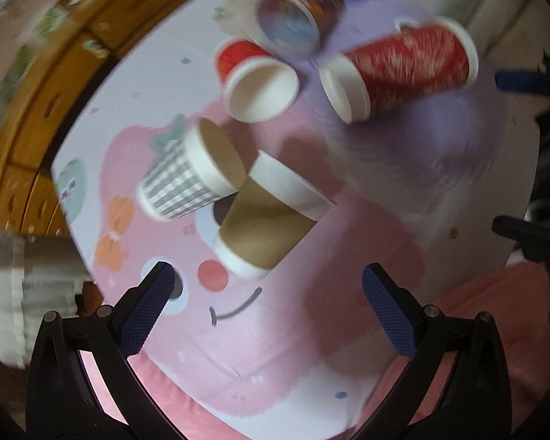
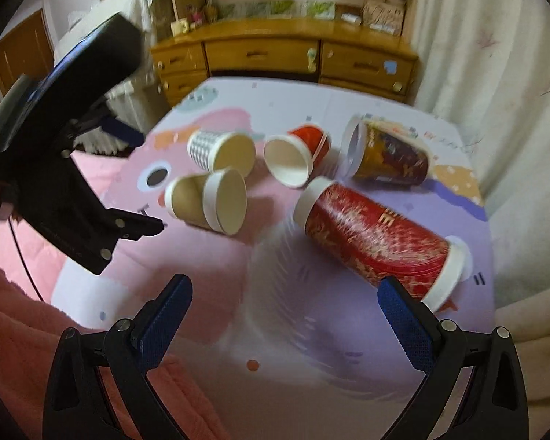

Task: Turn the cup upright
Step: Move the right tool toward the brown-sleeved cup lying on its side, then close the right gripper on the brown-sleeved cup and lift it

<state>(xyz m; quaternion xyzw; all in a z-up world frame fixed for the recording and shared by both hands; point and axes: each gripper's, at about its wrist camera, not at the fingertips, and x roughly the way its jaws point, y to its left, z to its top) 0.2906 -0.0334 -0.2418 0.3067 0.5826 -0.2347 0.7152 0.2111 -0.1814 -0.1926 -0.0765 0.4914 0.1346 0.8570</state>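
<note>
Several paper cups lie on their sides on a pink and lilac table. A brown cup lies nearest my left gripper, which is open and empty just short of it. A grey checked cup, a small red cup, a tall red cup and a dark patterned cup lie further out. My right gripper is open and empty, its right finger next to the tall red cup's rim.
A wooden dresser stands behind the table. Pink bedding lies along the near side. The left gripper's body rises at the left of the right wrist view. A curtain hangs at the right.
</note>
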